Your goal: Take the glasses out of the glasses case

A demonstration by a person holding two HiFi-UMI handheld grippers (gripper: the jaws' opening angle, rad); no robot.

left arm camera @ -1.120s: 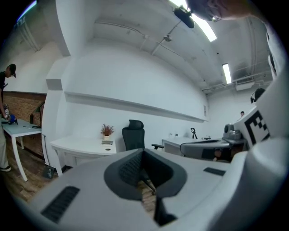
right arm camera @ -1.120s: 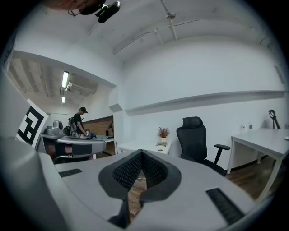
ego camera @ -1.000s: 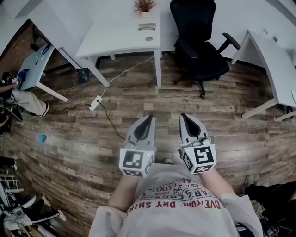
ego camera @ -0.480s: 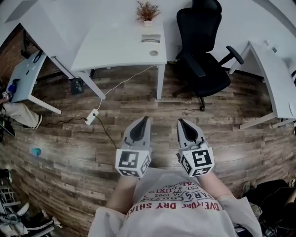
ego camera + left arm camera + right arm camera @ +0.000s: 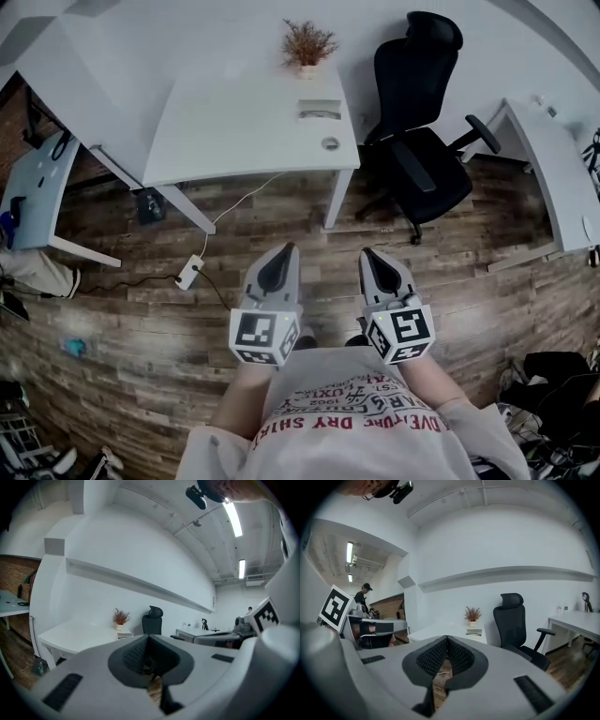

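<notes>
A white table [image 5: 225, 122] stands ahead across the wooden floor. Near its right end lies a flat pale box [image 5: 319, 111], possibly the glasses case, with a small round thing [image 5: 330, 143] close to the table edge. The box also shows in the right gripper view [image 5: 473, 633]. I cannot make out any glasses. My left gripper [image 5: 280, 253] and right gripper [image 5: 371, 256] are held side by side in front of the person's body, well short of the table. Both have their jaws together with nothing between them [image 5: 149, 636] [image 5: 446, 638].
A potted dry plant [image 5: 307, 45] stands at the table's far edge. A black office chair [image 5: 422, 122] is right of the table, and another white desk [image 5: 553, 159] is further right. A power strip [image 5: 189, 273] with a cable lies on the floor to the left.
Both grippers have been carried forward toward the white table, which now sits nearer and larger in the head view. Their jaws have stayed together.
</notes>
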